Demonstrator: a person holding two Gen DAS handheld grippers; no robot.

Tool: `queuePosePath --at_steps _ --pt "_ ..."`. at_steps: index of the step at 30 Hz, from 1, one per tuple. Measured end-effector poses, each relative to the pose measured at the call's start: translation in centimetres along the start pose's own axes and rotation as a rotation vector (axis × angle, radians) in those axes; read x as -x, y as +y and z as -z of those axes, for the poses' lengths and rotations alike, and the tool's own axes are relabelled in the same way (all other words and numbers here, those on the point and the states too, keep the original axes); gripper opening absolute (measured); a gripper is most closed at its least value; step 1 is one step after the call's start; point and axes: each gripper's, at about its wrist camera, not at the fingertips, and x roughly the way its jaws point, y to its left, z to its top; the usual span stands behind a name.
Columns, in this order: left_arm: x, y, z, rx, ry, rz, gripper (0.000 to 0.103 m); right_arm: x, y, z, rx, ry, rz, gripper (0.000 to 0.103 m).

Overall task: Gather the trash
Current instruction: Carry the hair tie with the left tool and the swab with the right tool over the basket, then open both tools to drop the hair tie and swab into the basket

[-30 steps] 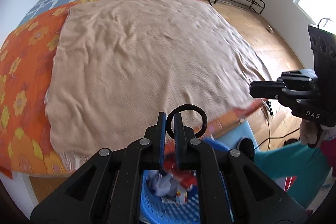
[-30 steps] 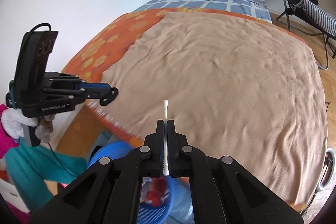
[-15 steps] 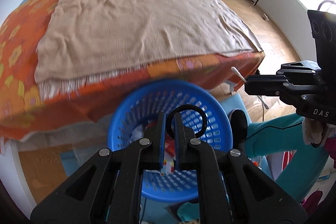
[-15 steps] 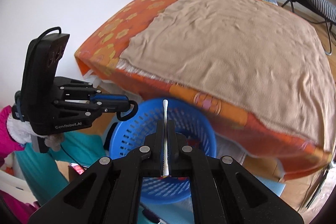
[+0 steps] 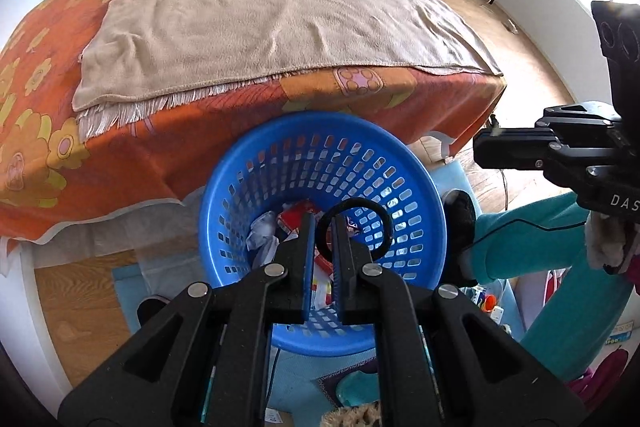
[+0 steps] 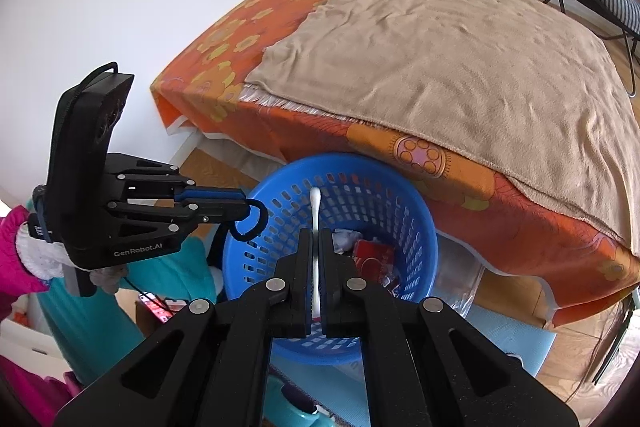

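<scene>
**Last scraps poised over the bin**

Both grippers hang above a blue plastic laundry-style basket (image 5: 320, 163) at the foot of a bed, evidently positioned for dropping. The left gripper (image 5: 322, 223) pinches a black hair tie (image 5: 380, 215); the right gripper (image 6: 316, 239) clamps a white cotton swab (image 6: 315, 203) upright. Wrappers already lie inside. Housings read "GenRobot.AI" and "DAS".

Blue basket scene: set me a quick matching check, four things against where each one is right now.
Things:
1. cotton swab
2. black ring
3. red wrapper
4. tan blanket

Places:
A. spread on the bed
B. in the left gripper
C. inside the blue basket
D. in the right gripper

Pairs: 1-D, 2-B, 3-C, 4-A
</scene>
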Motion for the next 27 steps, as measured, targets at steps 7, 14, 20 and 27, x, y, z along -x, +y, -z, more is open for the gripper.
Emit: queuePosePath --at_steps 7,14,20,27 --pt "0.02 -0.06 0.18 0.002 0.009 0.001 0.006 -0.04 0.28 0.15 0.001 0.0 0.007 0.001" --pt "0.17 0.16 0.15 0.011 -0.006 -0.009 0.039 -0.27 0.25 0.4 -0.003 0.009 0.019 0.001" --pt "0.34 -0.24 -0.06 -0.001 -0.014 -0.008 0.039 -0.68 0.38 0.61 0.009 0.02 0.047 0.019" --pt "0.62 -0.34 -0.34 -0.003 -0.028 -0.014 0.039 -0.38 0.8 0.6 0.032 -0.001 0.089 0.044"
